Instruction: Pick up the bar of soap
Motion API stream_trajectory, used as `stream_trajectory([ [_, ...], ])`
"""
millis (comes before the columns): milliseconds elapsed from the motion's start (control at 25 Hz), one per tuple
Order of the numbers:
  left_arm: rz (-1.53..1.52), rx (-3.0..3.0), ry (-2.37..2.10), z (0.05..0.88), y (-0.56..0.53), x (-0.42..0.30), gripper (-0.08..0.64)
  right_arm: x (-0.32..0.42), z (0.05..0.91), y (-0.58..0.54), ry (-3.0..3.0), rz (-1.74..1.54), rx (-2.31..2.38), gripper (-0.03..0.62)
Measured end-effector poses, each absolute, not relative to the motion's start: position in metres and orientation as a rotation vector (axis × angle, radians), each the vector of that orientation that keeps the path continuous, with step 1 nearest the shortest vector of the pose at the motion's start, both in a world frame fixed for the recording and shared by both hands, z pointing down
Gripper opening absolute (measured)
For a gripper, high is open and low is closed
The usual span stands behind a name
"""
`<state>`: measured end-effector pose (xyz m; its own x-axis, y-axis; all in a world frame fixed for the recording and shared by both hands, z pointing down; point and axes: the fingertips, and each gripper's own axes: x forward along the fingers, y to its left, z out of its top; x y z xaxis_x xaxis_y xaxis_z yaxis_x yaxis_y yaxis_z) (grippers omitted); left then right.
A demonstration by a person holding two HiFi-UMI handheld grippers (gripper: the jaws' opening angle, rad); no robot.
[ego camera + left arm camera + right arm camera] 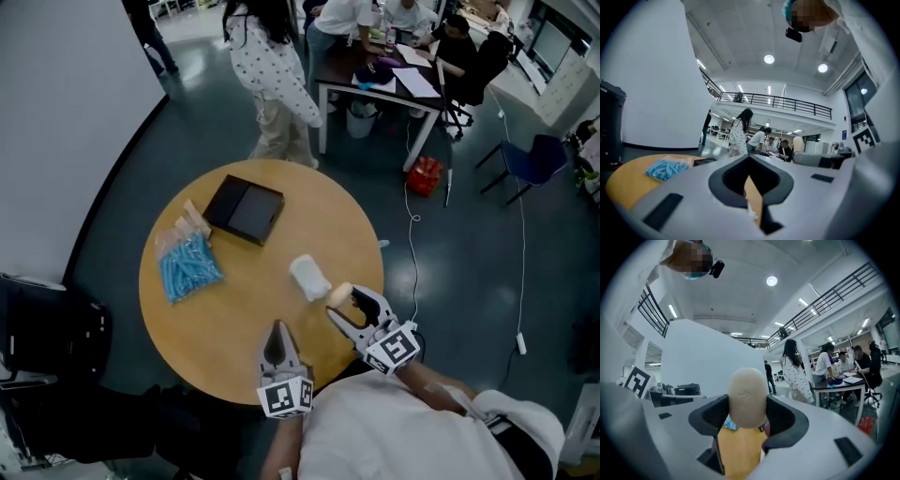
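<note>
- Round wooden table [234,319], office behind: black box [245,209] toward far edge.
- Right gripper [343,301] clamps the bar of soap [747,397] over near-right edge.
- Left gripper [278,330]: jaws together, empty.

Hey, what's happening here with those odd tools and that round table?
A person at a round wooden table holds a hand-held gripper in each hand. The right hand-held gripper grips a pale beige oval bar of soap, apparently lifted off the tabletop. The left hand-held gripper is shut and empty. A flat black box, a bag of blue pieces and a white crumpled bundle lie on the table.
</note>
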<state>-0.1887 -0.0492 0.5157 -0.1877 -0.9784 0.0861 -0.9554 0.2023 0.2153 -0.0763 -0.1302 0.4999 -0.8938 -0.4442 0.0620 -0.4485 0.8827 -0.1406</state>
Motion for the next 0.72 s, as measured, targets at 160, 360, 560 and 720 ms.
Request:
stream_trajectory([
  [160, -0.165, 1.882, -2.267, 0.51, -0.051, -0.18, 0.006, -0.078, 0.5, -0.128, -3.042, 0.243, 0.71, 0.261],
  [360, -0.166, 1.866, -2.266, 0.511, -0.051, -0.178, 0.006, -0.078, 0.503, -0.126, -3.038, 0.247, 0.709, 0.261],
  [560, -0.166, 1.862, -2.268, 0.511, -0.05, -0.181, 0.006, -0.078, 0.506, -0.126, -3.008, 0.233, 0.719, 0.261],
  [720, -0.162, 1.863, -2.267, 0.513, -0.05, -0.182, 0.006, -0.078, 0.508, -0.127, -3.01, 0.227, 0.721, 0.261],
])
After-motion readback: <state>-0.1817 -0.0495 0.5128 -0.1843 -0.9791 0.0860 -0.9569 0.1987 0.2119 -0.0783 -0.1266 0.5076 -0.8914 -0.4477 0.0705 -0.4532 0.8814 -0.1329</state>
